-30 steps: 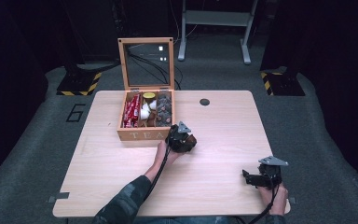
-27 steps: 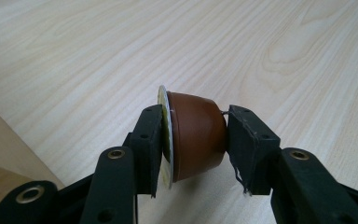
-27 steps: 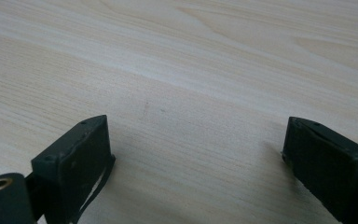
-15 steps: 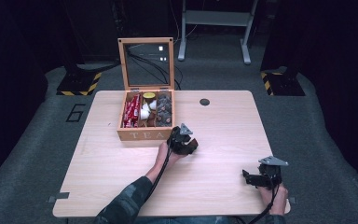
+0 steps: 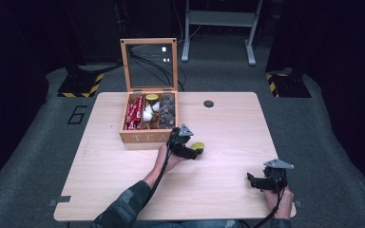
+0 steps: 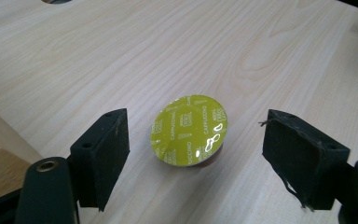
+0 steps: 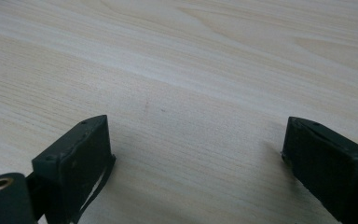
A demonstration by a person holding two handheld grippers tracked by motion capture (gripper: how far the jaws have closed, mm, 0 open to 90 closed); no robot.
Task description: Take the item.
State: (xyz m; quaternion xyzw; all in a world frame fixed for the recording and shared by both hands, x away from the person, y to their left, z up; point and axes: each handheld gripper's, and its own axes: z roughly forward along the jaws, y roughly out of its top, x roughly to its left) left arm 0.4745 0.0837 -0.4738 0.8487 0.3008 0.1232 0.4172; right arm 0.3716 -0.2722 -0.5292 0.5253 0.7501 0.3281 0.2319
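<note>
A coffee capsule with a yellow-green foil lid rests on the wooden table, printed side up. My left gripper stands open around it, one jaw on each side and clear of it. From the high view the same capsule sits just right of the wooden tea box, at the tip of the left gripper. My right gripper is open near the table's front right, with bare wood between its jaws.
The tea box has its glass lid standing open and holds red packets, white and dark capsules in compartments. A small dark round hole lies in the table at the back. The table's front edge is close to the right hand.
The left gripper has moved away from the box's front right corner toward the right, and the yellow-green capsule now lies on the table between its open jaws. The right gripper stayed put.
</note>
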